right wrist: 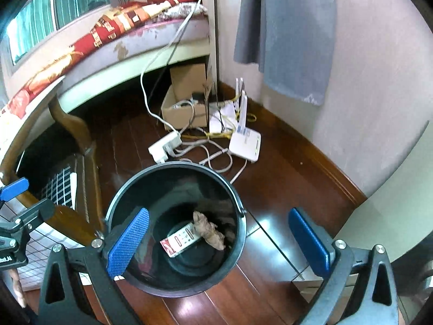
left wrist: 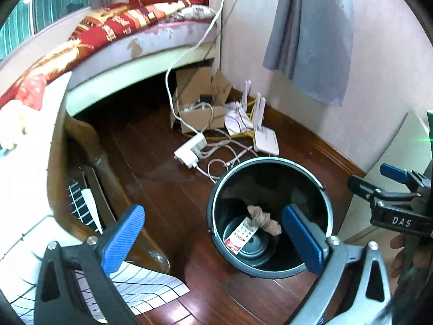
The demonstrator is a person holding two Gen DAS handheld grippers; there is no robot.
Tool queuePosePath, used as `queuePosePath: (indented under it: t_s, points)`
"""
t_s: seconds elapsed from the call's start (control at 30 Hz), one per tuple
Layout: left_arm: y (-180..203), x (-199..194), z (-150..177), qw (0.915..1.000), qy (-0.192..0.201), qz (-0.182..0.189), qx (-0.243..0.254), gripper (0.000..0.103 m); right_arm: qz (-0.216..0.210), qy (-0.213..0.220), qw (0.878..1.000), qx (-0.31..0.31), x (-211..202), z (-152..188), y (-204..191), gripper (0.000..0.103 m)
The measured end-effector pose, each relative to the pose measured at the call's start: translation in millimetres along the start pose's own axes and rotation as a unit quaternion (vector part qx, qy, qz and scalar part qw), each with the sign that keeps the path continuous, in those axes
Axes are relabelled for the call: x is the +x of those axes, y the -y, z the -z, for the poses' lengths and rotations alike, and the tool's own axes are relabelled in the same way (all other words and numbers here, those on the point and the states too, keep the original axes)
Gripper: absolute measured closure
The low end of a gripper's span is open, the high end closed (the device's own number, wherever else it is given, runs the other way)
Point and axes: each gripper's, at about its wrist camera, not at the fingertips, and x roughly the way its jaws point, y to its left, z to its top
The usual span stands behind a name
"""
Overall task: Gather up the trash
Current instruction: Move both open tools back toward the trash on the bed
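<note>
A black round trash bin (left wrist: 270, 160) stands on the dark wooden floor. At its bottom lie a crumpled brown paper (left wrist: 263, 218) and a white and red packet (left wrist: 240, 237). My left gripper (left wrist: 216, 234) hangs open above the bin's left side with nothing between its blue pads (left wrist: 124, 241). In the right wrist view the same bin (right wrist: 176, 164) holds the brown paper (right wrist: 208, 230) and the packet (right wrist: 181, 238). My right gripper (right wrist: 219, 243) is open over the bin's right edge, and its jaws are empty. Each gripper shows at the edge of the other's view.
Behind the bin lie a white power strip (left wrist: 190, 149), a white router (left wrist: 266, 140), tangled cables and an open cardboard box (left wrist: 199, 108). A bed (left wrist: 151, 40) with a carved wooden leg (left wrist: 89, 162) is on the left. A grey cloth (left wrist: 311, 32) hangs on the wall, and a white cabinet (left wrist: 392, 146) stands on the right.
</note>
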Motion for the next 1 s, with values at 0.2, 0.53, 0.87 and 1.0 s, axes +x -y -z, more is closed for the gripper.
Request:
queuePosePath:
  t_s: [0.2,0.53,0.87,1.0]
  points:
    - [-15.7,-27.8,-7.0,0.9995,0.027,-0.011,-0.011,0.000,-0.007,0.027,1.000,-0.004,-24.6,-14.3,-16.8,0.000]
    - [-65.6,-80.1,-6.2,0.9952,0.070,-0.046,-0.051,0.000,-0.041,0.073,0.996,-0.024,-62.4,-35.5,-67.3,0.000]
    - [-135.5,-115.8,14.0,0.9862,0.089,-0.093,-0.103,0.000,-0.105,0.107,0.985,-0.084,-87.4,-48.9,-151.6,0.000]
    - [-171.9,-129.9,27.7,0.9796,0.096,-0.114,-0.135,0.000,-0.143,0.124,0.975,-0.117,-92.3,-51.1,-193.2,0.000]
